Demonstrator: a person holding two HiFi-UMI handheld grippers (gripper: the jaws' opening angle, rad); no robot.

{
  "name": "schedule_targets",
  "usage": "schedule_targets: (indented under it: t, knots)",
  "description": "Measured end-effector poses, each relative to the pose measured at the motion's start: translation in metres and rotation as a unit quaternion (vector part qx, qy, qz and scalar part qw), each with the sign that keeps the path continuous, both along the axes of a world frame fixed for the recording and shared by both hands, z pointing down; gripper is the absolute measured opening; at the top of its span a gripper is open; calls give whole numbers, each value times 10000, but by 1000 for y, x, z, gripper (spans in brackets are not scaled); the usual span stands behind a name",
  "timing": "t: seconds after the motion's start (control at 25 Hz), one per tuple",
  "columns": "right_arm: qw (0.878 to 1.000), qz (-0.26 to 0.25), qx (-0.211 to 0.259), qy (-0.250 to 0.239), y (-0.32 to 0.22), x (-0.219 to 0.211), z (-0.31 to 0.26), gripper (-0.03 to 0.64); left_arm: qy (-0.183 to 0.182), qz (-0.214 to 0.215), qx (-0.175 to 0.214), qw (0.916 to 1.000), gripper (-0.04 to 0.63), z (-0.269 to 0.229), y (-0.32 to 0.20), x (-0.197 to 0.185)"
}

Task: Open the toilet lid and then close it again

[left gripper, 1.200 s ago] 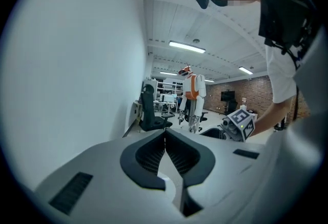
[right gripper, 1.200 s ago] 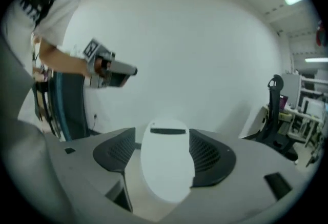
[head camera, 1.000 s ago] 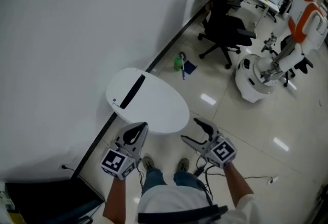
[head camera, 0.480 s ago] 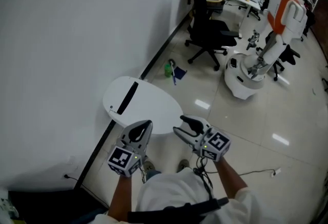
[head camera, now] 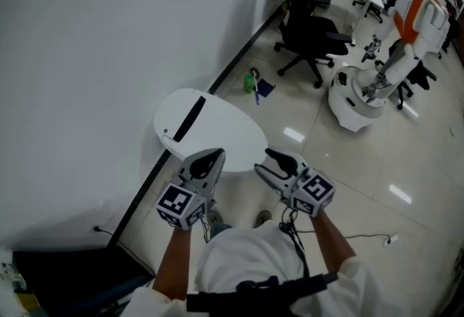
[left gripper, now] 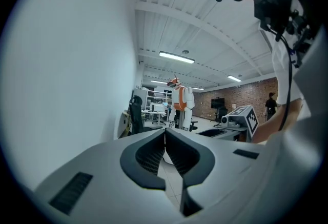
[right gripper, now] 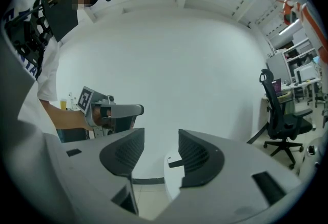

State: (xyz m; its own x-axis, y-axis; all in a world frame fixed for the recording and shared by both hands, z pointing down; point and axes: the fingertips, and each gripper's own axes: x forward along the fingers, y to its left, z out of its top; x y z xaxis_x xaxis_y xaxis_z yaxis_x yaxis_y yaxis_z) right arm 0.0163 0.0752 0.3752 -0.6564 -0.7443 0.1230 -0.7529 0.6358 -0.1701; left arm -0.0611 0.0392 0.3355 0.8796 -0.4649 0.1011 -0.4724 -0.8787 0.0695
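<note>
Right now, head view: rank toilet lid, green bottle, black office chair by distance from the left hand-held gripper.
1. toilet lid, just ahead of the left hand-held gripper
2. green bottle, on the floor by the wall
3. black office chair, far back

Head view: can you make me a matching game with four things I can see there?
Things:
1. left gripper
2. right gripper
3. lid
4. chair

Clues:
A. white, lying flat
B. jaws apart
C. black, by the desks
D. jaws together

Pairs: 1-D, 2-B, 3-A, 4-C.

The right gripper's jaws have just been closing partway, and they grip nothing.
</note>
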Motion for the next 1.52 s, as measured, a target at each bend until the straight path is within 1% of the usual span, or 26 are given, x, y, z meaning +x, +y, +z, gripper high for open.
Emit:
schedule_targets:
  t: [0.12, 0.28, 0.4, 0.48, 0.56, 0.68, 0.76, 0.8, 0.84, 0.88, 0.96, 1.04, 1.08, 1.2, 1.28, 1.36, 1.44, 1.48, 1.52]
  knots:
    - [10000, -17, -17, 57, -5, 3, 4, 216, 32, -100, -27, 9999, 3, 2, -5, 3]
    - [9999, 70, -54, 95, -4, 8, 9, 216, 50, -75, -36, 10000, 3, 4, -2, 13]
    - [9997, 252, -70, 15, -7, 15, 10, 215, 16, -47, 5, 10000, 3, 2, -3, 21]
    - [9991, 412, -65, -75, -8, 18, 10, 216, -2, -40, -2, 10000, 3, 1, -7, 19]
    - [9979, 621, -88, -143, -9, 19, 13, 216, 25, -19, 10, 10000, 3, 2, -17, 11]
    - [9937, 1057, -274, -239, -12, 16, 28, 216, -99, 153, 72, 9998, 3, 10, -38, -9]
    - [9874, 1477, -435, -364, -14, 10, 43, 216, -218, 378, 137, 9990, 3, 15, -57, -30]
    - [9818, 1762, -526, -473, -14, 7, 53, 216, -293, 498, 204, 9981, 3, 19, -68, -43]
    - [9736, 2099, -639, -632, -13, 3, 64, 216, -372, 598, 294, 9971, 3, 22, -80, -58]
    - [9626, 2457, -774, -843, -12, 0, 76, 216, -439, 672, 380, 9960, 3, 26, -93, -75]
    - [9348, 3129, -1065, -1301, -9, -16, 100, 216, -511, 842, 492, 9939, 3, 32, -119, -108]
    - [9079, 3654, -1304, -1588, -5, -40, 120, 216, -625, 1208, 568, 9891, 3, 37, -137, -130]
    - [8974, 3846, -1401, -1650, -3, -51, 128, 216, -686, 1407, 590, 9859, 3, 41, -142, -137]
    - [8715, 4182, -1657, -1952, -7, -77, 151, 216, -710, 1799, 498, 9799, 3, 53, -146, -145]
    - [8498, 4338, -1809, -2387, -11, -86, 179, 216, -674, 2005, 328, 9768, 3, 70, -141, -142]
    - [8214, 4503, -1935, -2918, -17, -92, 220, 216, -684, 2229, 124, 9724, 3, 94, -134, -136]
    - [7894, 4668, -2043, -3424, -21, -93, 266, 216, -669, 2424, -22, 9679, 3, 117, -126, -128]
    - [7743, 4736, -2068, -3653, -24, -90, 289, 228, -650, 2506, -61, 9659, 3, 128, -122, -122]
    - [7614, 4796, -2070, -3838, -27, -85, 311, 261, -628, 2574, -79, 9642, 3, 138, -118, -115]
